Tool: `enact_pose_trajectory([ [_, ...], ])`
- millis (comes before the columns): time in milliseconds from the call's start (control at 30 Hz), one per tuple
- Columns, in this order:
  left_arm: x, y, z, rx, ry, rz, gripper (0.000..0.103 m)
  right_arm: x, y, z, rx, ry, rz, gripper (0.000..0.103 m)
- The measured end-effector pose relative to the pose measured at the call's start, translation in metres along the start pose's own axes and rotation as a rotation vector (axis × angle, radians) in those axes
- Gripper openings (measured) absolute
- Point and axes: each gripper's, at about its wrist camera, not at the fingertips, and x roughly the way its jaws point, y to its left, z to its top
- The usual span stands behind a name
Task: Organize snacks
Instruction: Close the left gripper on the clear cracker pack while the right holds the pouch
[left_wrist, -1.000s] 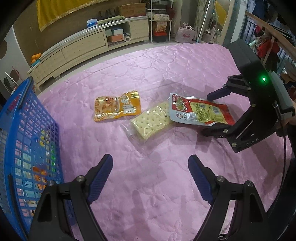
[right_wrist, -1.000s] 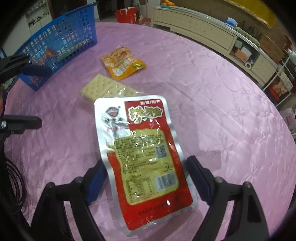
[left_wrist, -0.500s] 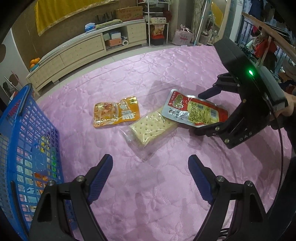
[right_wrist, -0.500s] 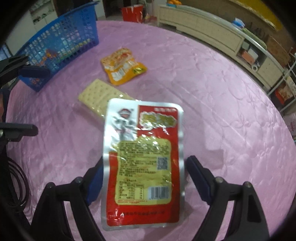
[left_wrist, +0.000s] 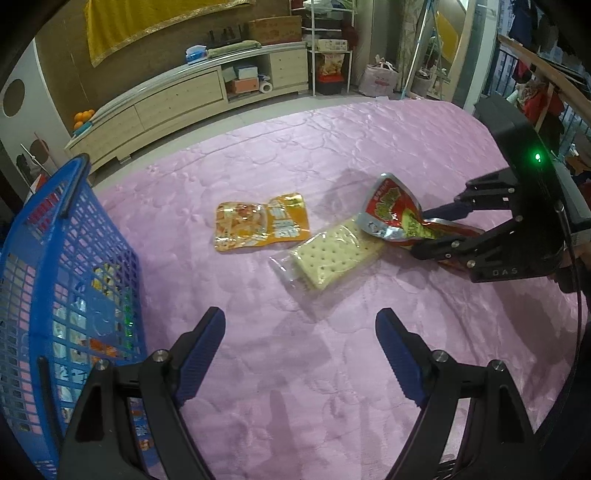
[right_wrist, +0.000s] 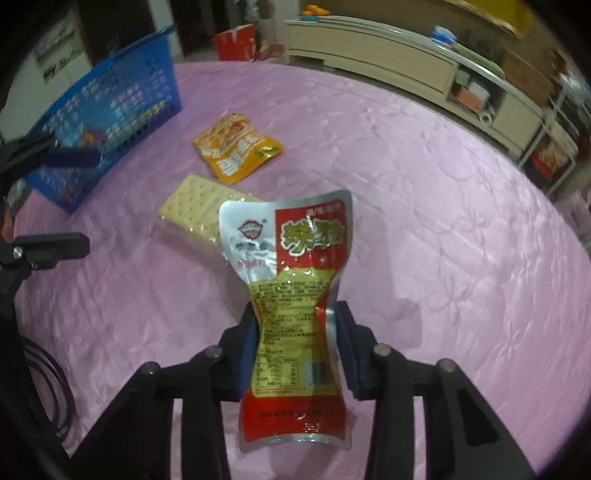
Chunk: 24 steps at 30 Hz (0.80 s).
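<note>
Your right claw (right_wrist: 295, 332) has just closed, pinching the red packet (right_wrist: 295, 273); crackers (right_wrist: 192, 210) probably touch its far end. Left claw (left_wrist: 299, 332) gapes empty.

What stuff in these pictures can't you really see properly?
- Snacks inside the blue basket: left wrist view, its mesh wall hides them; only colour patches show.
- Print on the red packet: right wrist view, blurred and crumpled where the right gripper squeezes it.
- Red packet's lower end: left wrist view, behind the right gripper's jaws.
- Person: only a hand's edge at the frame's right border.
</note>
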Motion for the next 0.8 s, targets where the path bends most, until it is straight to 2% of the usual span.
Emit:
enact_pose_trajectory([
  [267,-0.004,-0.006,0.015,0.09,-0.006,-0.021,0.082,-0.007,0.012,-0.01,0.04,-0.024,-0.037,0.043],
  [367,0.0,-0.017,0.026,0.149,0.015,-0.026,0.082,-0.022,0.005,-0.012,0.112,-0.07,-0.011,0.033],
  [500,0.014,-0.036,0.039,0.265,0.035,0.022,0.082,-0.02,-0.001,-0.015,0.127,-0.032,-0.062,0.033],
  [800,0.046,-0.061,0.053,0.441,0.112,0.07,0.082,-0.022,-0.02,-0.024,0.201,-0.076,-0.031,0.033],
])
